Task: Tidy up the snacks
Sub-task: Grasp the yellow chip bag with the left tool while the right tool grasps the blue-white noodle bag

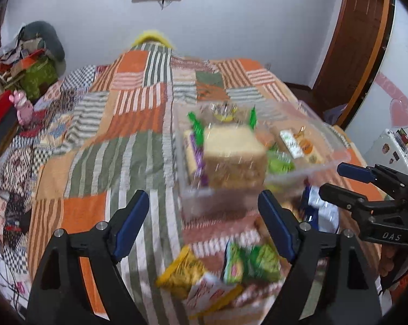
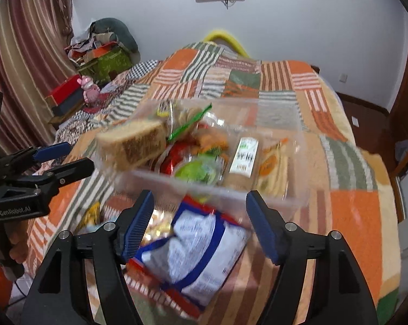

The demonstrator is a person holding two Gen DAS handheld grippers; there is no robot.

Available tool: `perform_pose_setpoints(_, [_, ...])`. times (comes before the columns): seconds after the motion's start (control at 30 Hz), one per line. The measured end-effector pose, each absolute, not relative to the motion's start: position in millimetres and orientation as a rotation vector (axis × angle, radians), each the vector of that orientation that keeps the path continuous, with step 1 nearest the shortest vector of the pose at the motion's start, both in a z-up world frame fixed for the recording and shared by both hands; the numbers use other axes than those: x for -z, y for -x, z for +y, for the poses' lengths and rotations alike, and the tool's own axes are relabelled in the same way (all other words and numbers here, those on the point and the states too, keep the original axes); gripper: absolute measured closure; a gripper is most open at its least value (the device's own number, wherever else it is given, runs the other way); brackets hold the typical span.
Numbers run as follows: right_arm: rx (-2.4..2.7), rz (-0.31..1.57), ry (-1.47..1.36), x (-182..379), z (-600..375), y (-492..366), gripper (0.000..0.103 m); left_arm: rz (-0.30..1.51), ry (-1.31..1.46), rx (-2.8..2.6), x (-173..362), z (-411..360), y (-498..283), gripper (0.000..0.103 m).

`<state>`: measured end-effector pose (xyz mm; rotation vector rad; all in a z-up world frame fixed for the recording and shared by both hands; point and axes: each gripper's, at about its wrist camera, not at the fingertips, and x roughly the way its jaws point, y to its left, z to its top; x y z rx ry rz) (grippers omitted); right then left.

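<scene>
A clear plastic bin (image 1: 336, 162) (image 2: 298, 189) sits on the quilted bed, holding a tan bread loaf (image 1: 235, 157) (image 2: 134, 143), green packets and other snacks. My left gripper (image 1: 204, 214) is open and empty just before the bin's near wall. Loose yellow (image 1: 182, 270) and green snack packets (image 1: 251, 262) lie below it. My right gripper (image 2: 199, 216) is open above a blue-and-white snack bag (image 2: 198, 252) lying before the bin; it also shows in the left wrist view (image 1: 336, 180). The left gripper shows at the left of the right wrist view (image 2: 73, 157).
The patchwork quilt (image 1: 117, 124) (image 2: 353, 205) covers the bed. Cluttered boxes and a pink toy (image 1: 21, 105) (image 2: 88, 89) stand at the far left. A wooden door (image 1: 350, 35) is at the right. Both views are motion-blurred.
</scene>
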<state>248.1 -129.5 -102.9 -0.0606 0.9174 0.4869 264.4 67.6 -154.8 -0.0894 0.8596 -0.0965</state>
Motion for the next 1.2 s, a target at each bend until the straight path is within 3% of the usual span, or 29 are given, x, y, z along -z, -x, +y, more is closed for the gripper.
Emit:
perform_pose_setpoints(0.27, [-0.47, 1.004, 0.132, 137.9, -124.4, -234.1, 0.034, 0.963, 0.094, 0.07, 192.7, 79.2, -240.2, 0.02])
perform_pose_setpoints(0.87, [-0.421, 1.043, 0.092, 148.2, -158.6, -215.7, 0.03, 1.044, 0.173, -0.008, 249.6, 94.7, -210.1, 0.019])
perform_pose_setpoints(1.0, [-0.425, 1.033, 0.12, 148.3, -155.3, -213.1, 0.04, 1.02, 0.151, -0.015, 249.4, 93.8, -212.0, 0.031])
perform_pose_setpoints(1.1, [-0.429, 1.022, 0.147, 149.3, -153.3, -209.6, 0.044, 1.015, 0.182, 0.014, 249.8, 94.8, -212.4, 0.05])
perform_pose_setpoints(1.2, [-0.431, 1.021, 0.133, 149.0, -155.0, -207.5, 0.047, 1.013, 0.163, 0.024, 246.7, 91.7, -213.3, 0.055])
